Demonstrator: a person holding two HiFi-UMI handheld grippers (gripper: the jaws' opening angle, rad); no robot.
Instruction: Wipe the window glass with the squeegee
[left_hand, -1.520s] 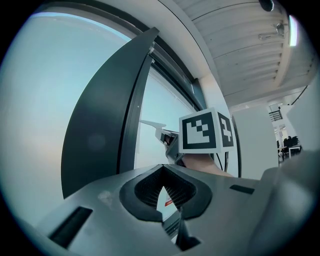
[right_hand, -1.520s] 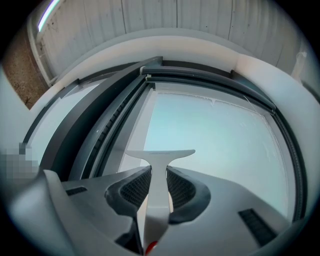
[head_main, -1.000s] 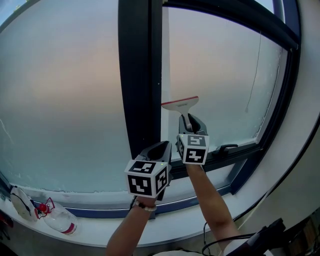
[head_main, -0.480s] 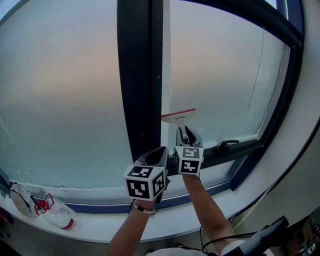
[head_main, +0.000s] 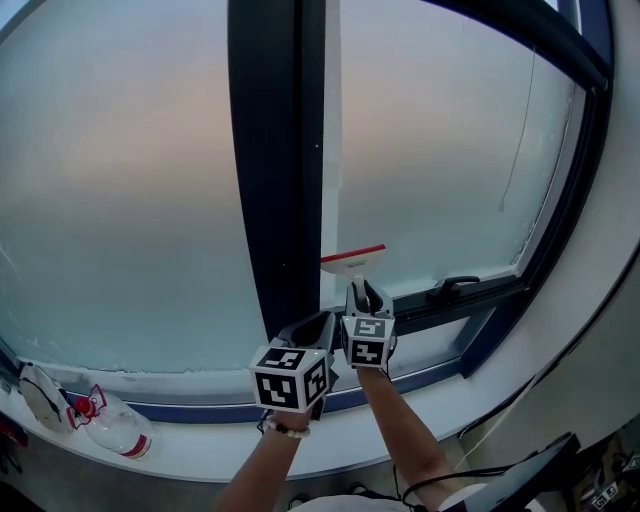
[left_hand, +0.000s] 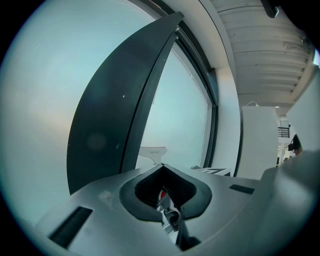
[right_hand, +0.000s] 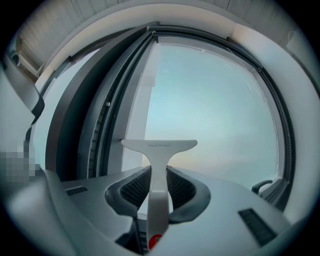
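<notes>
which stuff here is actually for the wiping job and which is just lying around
In the job: white T-shaped squeegee with red edge, clamped in the right gripper; frosted window glass.
Lying about: clear plastic bottle with red label on the white sill; black window handle; left gripper, shut and empty.

No legible text anywhere; only faint, unreadable print on the squeegee (right_hand: 159, 146) blade head

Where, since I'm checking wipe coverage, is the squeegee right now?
Head view: the squeegee sits in the right claw, low in front of the right pane, just right of the dark frame post.
</notes>
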